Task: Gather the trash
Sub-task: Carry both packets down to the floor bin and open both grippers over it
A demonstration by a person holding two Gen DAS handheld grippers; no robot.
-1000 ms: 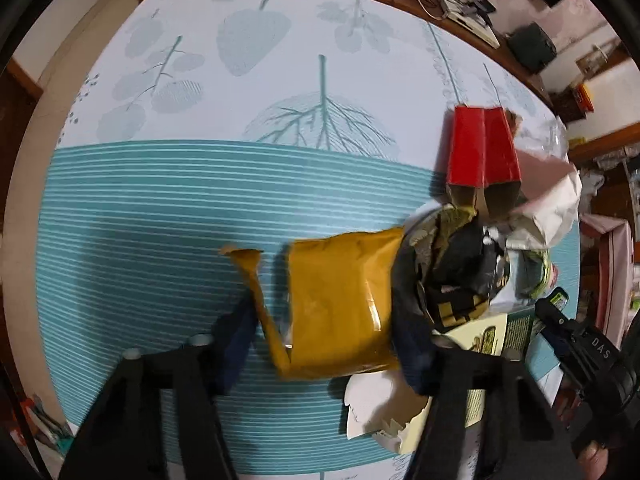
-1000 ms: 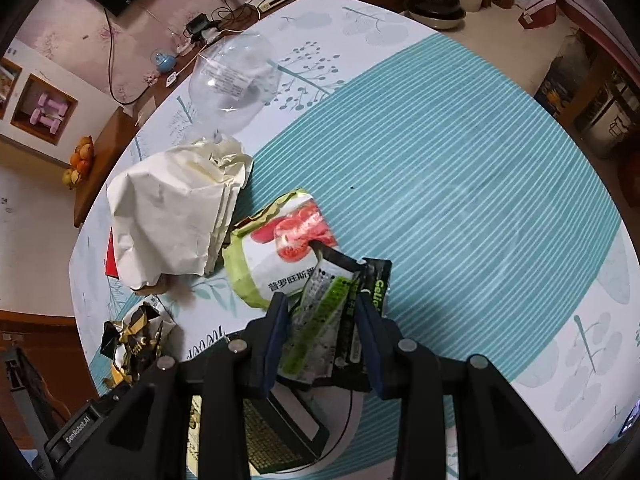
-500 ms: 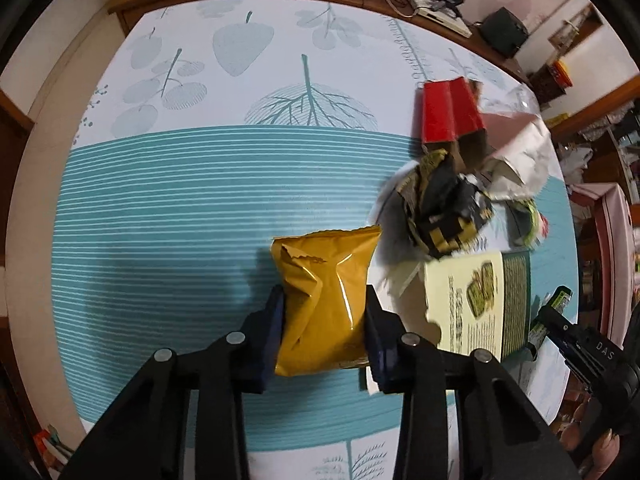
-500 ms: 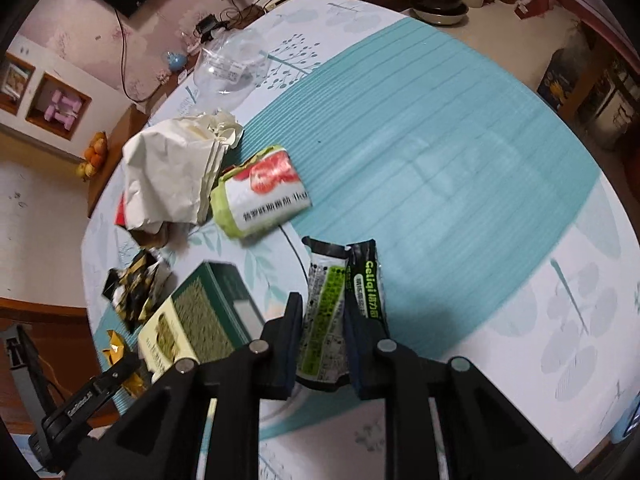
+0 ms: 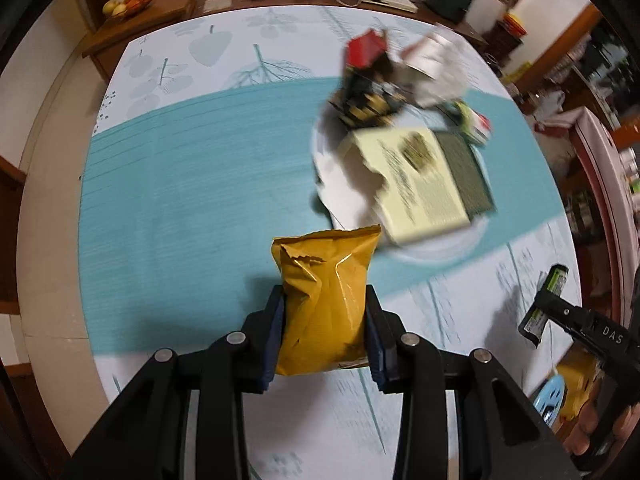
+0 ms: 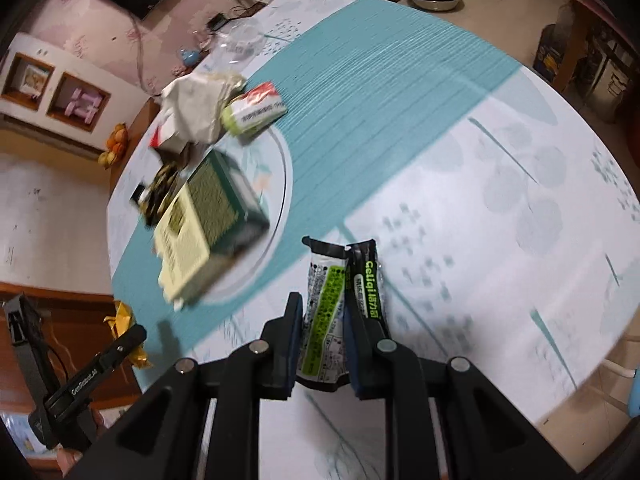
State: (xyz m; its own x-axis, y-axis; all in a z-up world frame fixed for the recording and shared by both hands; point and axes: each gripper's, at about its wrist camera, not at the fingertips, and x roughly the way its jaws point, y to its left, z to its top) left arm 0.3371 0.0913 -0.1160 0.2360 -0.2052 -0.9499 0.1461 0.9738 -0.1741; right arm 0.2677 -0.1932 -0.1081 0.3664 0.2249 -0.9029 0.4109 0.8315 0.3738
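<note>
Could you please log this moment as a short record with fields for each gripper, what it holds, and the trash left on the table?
left gripper: shut on yellow bag, lifted clear of the table
right gripper: shut on black-green wrapper, also off the table
plate: carries the green box
other trash on table: crumpled paper, red carton, black-gold wrapper, green-red packet
image quality: motion-blurred
</note>
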